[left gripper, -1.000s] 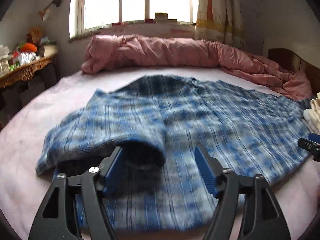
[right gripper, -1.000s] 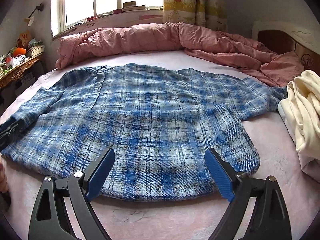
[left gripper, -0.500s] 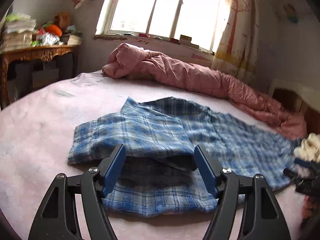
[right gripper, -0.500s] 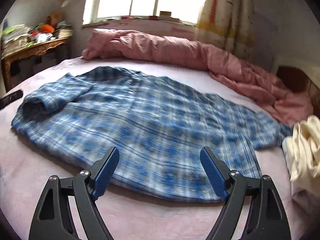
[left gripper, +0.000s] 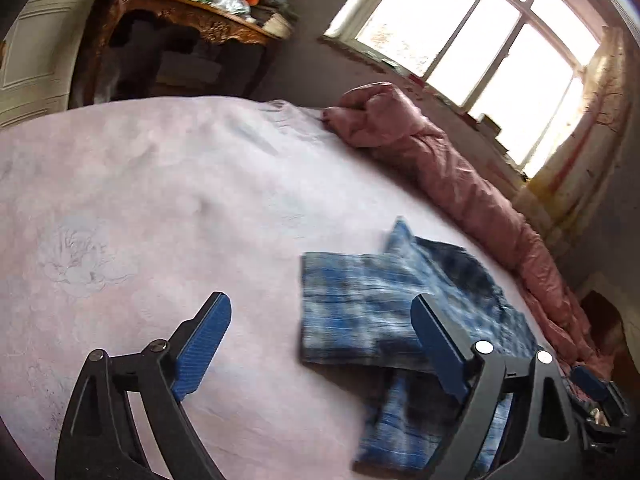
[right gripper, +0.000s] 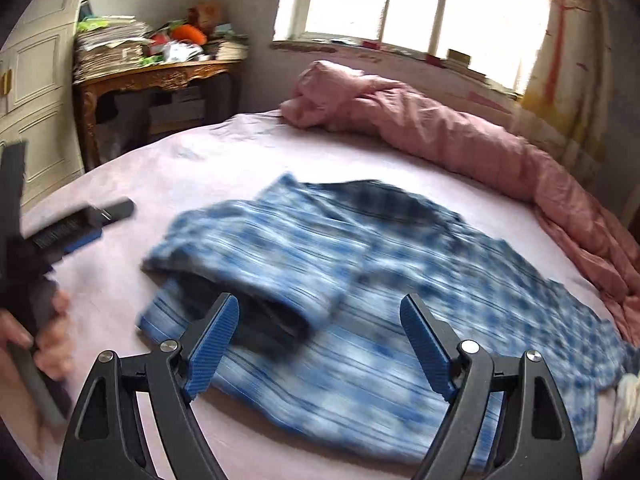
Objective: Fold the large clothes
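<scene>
Shirt (right gripper: pixel 360 280), blue plaid, lies flat on the pink bed (right gripper: pixel 192 160) across the middle of the right wrist view, its long axis running from lower left to right edge, with the left sleeve (right gripper: pixel 256 256) folded over the body. Pink quilt (right gripper: pixel 460 140) lines the far side. Right gripper (right gripper: pixel 320 344) hangs with fingers spread and nothing between them; left gripper (left gripper: pixel 320 344) has just been opening, spread over bare sheet beside the sleeve.

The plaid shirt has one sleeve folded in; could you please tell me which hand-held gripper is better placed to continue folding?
Probably the right hand-held gripper: open, it hangs over the plaid shirt; the left hand-held gripper faces mostly bare bed sheet.
</scene>
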`<state>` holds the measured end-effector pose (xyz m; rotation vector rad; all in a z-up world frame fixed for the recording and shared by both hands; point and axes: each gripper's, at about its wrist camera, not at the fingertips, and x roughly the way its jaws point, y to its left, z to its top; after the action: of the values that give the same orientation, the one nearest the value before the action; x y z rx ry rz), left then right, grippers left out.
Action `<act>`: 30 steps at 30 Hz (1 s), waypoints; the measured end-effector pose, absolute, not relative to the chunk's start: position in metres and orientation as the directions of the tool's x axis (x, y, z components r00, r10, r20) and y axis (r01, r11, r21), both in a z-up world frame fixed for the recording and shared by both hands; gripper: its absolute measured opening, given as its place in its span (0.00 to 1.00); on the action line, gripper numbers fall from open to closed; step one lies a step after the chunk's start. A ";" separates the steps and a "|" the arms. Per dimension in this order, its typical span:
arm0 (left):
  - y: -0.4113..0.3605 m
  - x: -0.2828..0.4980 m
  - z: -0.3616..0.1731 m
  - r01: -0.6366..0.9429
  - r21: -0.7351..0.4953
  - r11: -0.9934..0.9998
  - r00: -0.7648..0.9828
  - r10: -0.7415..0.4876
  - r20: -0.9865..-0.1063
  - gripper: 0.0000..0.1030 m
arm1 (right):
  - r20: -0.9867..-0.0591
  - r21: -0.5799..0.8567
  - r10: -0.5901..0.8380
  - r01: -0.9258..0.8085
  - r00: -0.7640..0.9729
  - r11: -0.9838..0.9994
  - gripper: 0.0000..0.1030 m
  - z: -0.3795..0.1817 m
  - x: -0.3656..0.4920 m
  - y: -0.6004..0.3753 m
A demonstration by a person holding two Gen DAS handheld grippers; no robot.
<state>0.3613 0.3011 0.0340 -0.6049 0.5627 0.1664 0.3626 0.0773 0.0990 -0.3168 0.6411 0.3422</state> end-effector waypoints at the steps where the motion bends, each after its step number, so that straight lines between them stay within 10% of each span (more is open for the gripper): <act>1: 0.307 0.366 0.024 -0.339 -0.507 0.793 0.826 -0.007 -0.563 0.88 | -0.637 -0.191 0.213 -0.420 0.741 0.887 0.82 0.097 0.367 0.094; 27: 0.359 0.343 0.000 -0.337 -0.763 0.551 0.890 -0.077 -0.449 0.77 | -0.803 -0.325 0.193 -0.686 0.564 0.651 0.65 -0.001 0.411 0.247; 29: 0.357 0.345 0.000 -0.342 -0.756 0.558 0.887 -0.074 -0.456 0.77 | -0.781 -0.366 0.179 -0.671 0.598 0.645 0.50 0.000 0.406 0.248; 30: 0.357 0.345 0.000 -0.341 -0.759 0.555 0.888 -0.076 -0.454 0.77 | -0.777 -0.377 0.163 -0.656 0.608 0.654 0.21 -0.001 0.407 0.247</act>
<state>0.3453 0.3570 0.0003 -0.9795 0.4708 0.1638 0.4066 0.2471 -0.0008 -0.7111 0.7795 0.5222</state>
